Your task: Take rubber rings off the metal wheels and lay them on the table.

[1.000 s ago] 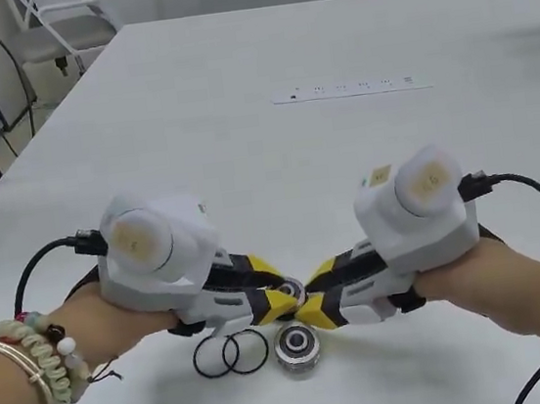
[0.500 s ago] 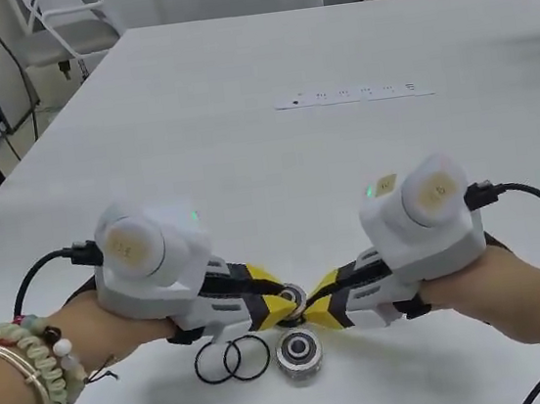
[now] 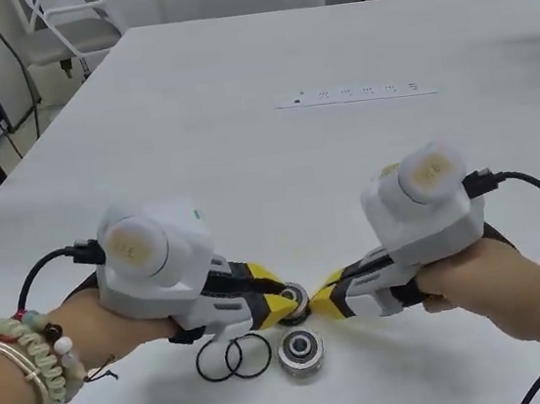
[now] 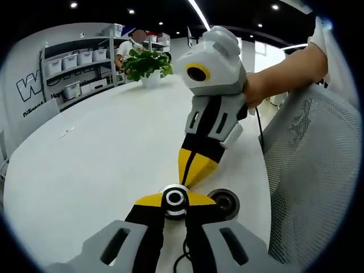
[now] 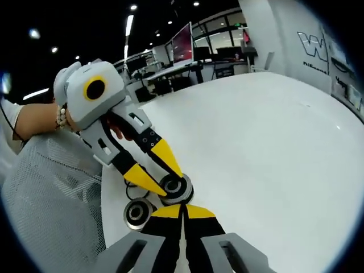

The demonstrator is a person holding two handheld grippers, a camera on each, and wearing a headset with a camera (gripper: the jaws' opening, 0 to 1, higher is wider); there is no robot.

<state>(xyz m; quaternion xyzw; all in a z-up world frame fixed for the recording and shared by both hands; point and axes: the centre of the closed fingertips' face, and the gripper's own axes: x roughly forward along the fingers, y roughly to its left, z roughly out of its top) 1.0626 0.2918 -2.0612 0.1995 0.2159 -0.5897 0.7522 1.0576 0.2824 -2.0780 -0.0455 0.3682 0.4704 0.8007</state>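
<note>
Currently, held wheel (image 4: 175, 199), a small metal one w/ dark centre, sits clamped between the yellow tips of the left gripper (image 3: 286, 300), low over the white table (image 3: 243, 146); can't tell if it touches the top. The right gripper (image 5: 183, 211) meets that wheel from the opposite side, its jaws pressed together w/ the tips at the wheel's rim. Whether any rubber is pinched there is too small to tell.

A 2nd wheel (image 3: 299, 350) lies flat on the table just beside the held wheel, on the person's side of it, apart from both grippers. Two black rubber rings (image 3: 233, 356) lie flat & overlapping, near the held wheel, to its left & toward the person, just beside the 2nd wheel.

Further out from the held wheel: a hand (image 3: 94, 332) w/ bead bracelets (image 3: 34, 364) on its wrist grips the left gripper, another hand (image 3: 466, 276) the right one. A white power strip (image 3: 355, 94) lies well beyond the held wheel, toward the far side of the table. In the left gripper view a potted plant (image 4: 147, 61) stands at the far end, well apart from the held wheel.
</note>
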